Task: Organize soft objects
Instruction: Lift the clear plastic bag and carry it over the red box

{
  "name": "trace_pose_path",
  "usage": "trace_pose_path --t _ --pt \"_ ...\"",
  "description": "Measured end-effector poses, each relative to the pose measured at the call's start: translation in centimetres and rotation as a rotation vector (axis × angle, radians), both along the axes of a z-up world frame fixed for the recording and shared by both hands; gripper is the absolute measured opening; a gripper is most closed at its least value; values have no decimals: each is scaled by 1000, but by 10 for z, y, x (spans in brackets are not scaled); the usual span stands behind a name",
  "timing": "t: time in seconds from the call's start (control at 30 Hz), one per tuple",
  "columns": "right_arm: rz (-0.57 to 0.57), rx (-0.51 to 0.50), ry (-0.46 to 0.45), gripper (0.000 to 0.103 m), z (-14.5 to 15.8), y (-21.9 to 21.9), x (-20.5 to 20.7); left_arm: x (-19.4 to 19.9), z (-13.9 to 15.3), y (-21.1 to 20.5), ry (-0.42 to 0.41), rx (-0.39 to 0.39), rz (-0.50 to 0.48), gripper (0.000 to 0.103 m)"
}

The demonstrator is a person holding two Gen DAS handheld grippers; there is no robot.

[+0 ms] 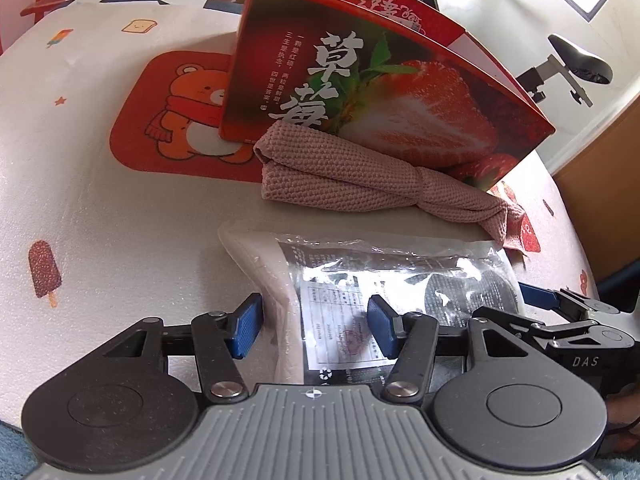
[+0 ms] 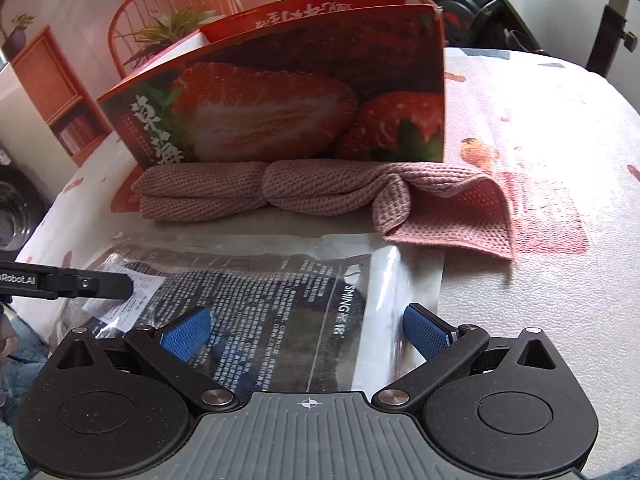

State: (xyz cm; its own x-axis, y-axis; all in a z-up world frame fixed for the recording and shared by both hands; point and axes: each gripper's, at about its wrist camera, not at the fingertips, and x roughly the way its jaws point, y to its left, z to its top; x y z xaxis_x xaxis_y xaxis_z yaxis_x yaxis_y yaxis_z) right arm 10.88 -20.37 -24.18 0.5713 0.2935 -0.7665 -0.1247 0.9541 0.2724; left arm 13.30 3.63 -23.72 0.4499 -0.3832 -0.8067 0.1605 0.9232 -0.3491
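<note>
A flat soft package (image 1: 400, 276) in clear plastic with a black printed label lies on the table's near side. My left gripper (image 1: 315, 328) straddles its left end; the blue pads stand apart, one beside the package's edge and one over the plastic, and I see no firm pinch. My right gripper (image 2: 306, 334) stands open over the right end of the package (image 2: 260, 292). Behind the package lies a rolled pink waffle-weave cloth (image 1: 352, 180) (image 2: 280, 192), against the front of an open red strawberry box (image 1: 400, 92) (image 2: 280, 96).
The table wears a white cloth (image 1: 100, 200) with cartoon prints and an orange bear patch (image 1: 180, 120). An orange chair (image 2: 168, 12) stands behind the box. A black bike saddle (image 1: 580, 64) and a wooden panel (image 1: 600, 200) are off the right edge. Blue carpet (image 1: 12, 452) lies below.
</note>
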Motion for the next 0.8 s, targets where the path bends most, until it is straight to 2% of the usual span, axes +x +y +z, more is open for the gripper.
trace_pose_path --t 0.1,0.27,0.4,0.63,0.8 --pt "28 13 2 102 1 5 0 1 0 -1 1 -3 -1 59" --pt "61 41 -2 78 10 7 1 0 4 3 -5 -5 23 58" --pt "76 49 -36 67 24 5 2 -3 16 14 -53 -37 54 58" --pt "155 -23 -179 60 65 6 5 -1 45 20 -178 -26 26 56" --pt "220 -120 -301 56 88 3 6 9 69 18 -274 -2 -17 56"
